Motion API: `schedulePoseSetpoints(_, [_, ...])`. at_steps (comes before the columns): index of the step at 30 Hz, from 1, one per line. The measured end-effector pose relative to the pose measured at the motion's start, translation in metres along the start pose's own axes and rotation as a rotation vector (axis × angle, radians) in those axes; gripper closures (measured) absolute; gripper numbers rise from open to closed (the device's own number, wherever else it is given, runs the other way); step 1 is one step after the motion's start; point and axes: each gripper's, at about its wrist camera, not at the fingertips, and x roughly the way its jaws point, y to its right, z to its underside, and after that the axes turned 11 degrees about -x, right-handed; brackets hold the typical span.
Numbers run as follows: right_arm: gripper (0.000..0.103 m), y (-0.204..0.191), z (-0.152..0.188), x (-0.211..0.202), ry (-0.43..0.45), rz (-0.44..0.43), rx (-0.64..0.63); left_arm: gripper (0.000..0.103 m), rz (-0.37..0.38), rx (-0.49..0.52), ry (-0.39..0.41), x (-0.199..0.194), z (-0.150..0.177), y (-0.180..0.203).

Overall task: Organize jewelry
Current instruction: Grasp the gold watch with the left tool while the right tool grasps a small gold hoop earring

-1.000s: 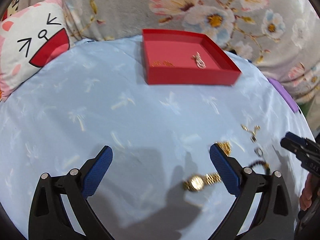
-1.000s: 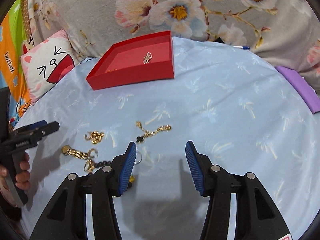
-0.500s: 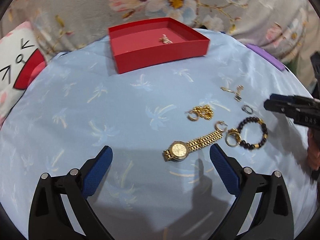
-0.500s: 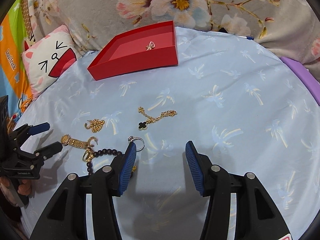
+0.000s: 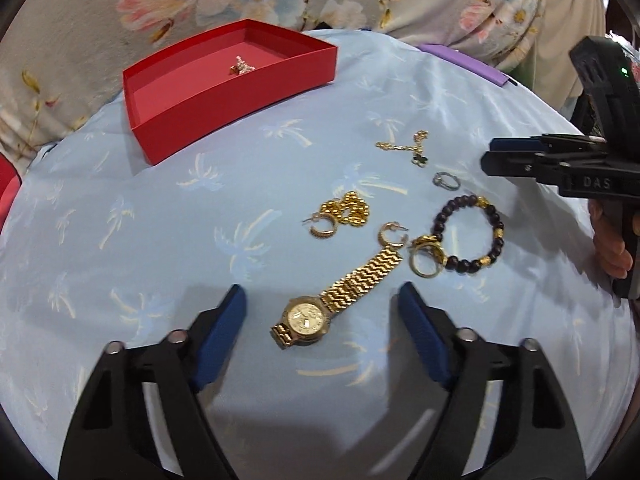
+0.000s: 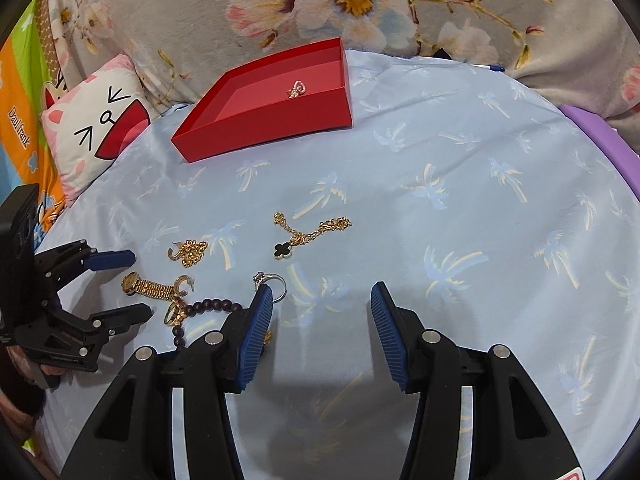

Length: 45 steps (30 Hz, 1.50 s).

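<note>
The gold watch (image 5: 316, 312) looks like polished metal, its link band (image 5: 362, 276) glossy and ridged. The hoop earrings (image 5: 322, 224) and the chain with a black clover charm (image 6: 308, 236) shine like gold metal too. The bracelet (image 5: 472, 236) is strung with dark, dull-gloss beads and a few gold ones. The red box (image 5: 224, 100) looks like matt card. The blue palm-print cloth (image 6: 460, 200) has a soft satin sheen and fine creases. Far behind, the floral blanket (image 6: 360, 0) looks fuzzy. The gripper pads (image 6: 256, 332) are ribbed blue rubber on matt black plastic.
</note>
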Motion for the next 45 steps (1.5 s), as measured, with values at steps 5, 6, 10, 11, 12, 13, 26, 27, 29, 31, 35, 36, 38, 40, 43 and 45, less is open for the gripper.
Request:
schedulePoseSetpoints(5, [0.052, -0.001, 0.000, 0.000, -0.006, -0.003, -0.002, 0.060, 0.019, -0.036, 0.015, -0.005, 0.003, 0.003])
schedulePoseSetpoints(6, [0.052, -0.001, 0.000, 0.000, -0.006, -0.004, -0.004, 0.063, 0.021, -0.047, 0.016, -0.006, 0.004, 0.004])
schedulePoseSetpoints(10, [0.052, -0.002, 0.000, -0.002, 0.002, -0.007, -0.006, 0.073, 0.044, -0.076, 0.018, -0.012, 0.011, 0.009])
schedulePoseSetpoints(11, [0.052, -0.002, -0.001, -0.002, 0.003, -0.007, -0.004, 0.074, 0.048, -0.075, 0.017, -0.013, 0.013, 0.011])
schedulePoseSetpoints(12, [0.052, -0.002, -0.001, -0.003, 0.004, -0.010, -0.002, 0.074, 0.048, -0.077, 0.016, -0.015, 0.015, 0.013])
schedulePoseSetpoints(13, [0.052, -0.002, -0.001, -0.003, 0.004, -0.013, -0.002, 0.074, 0.042, -0.077, 0.019, -0.016, 0.018, 0.016])
schedulePoseSetpoints(26, [0.052, -0.013, 0.001, -0.005, -0.001, -0.052, -0.028, 0.081, -0.008, -0.085, 0.028, -0.016, 0.017, 0.023])
schedulePoseSetpoints(27, [0.052, -0.014, 0.002, -0.005, -0.002, -0.058, -0.033, 0.081, -0.008, -0.094, 0.030, -0.017, 0.018, 0.023])
schedulePoseSetpoints(29, [0.052, -0.018, 0.003, -0.005, -0.004, -0.066, -0.045, 0.081, -0.009, -0.108, 0.035, -0.018, 0.018, 0.023])
schedulePoseSetpoints(31, [0.052, -0.024, 0.003, -0.005, -0.002, -0.074, -0.060, 0.081, -0.017, -0.128, 0.059, -0.023, 0.019, 0.021])
schedulePoseSetpoints(35, [0.052, -0.039, 0.003, -0.007, 0.008, -0.121, -0.095, 0.081, -0.037, -0.186, 0.108, -0.033, 0.019, 0.012])
schedulePoseSetpoints(36, [0.052, -0.045, 0.002, -0.005, 0.005, -0.139, -0.101, 0.081, -0.047, -0.196, 0.116, -0.035, 0.019, 0.010])
schedulePoseSetpoints(38, [0.052, -0.056, 0.001, -0.002, -0.002, -0.161, -0.123, 0.081, -0.088, -0.213, 0.146, -0.039, 0.018, 0.006])
schedulePoseSetpoints(40, [0.052, -0.071, 0.001, 0.001, -0.011, -0.175, -0.159, 0.081, -0.122, -0.230, 0.170, -0.042, 0.017, 0.001])
schedulePoseSetpoints(43, [0.053, -0.087, 0.000, 0.005, -0.013, -0.174, -0.200, 0.081, -0.141, -0.255, 0.177, -0.043, 0.016, -0.007])
schedulePoseSetpoints(45, [0.056, -0.097, -0.004, 0.007, -0.011, -0.171, -0.231, 0.081, -0.146, -0.268, 0.170, -0.041, 0.016, -0.011])
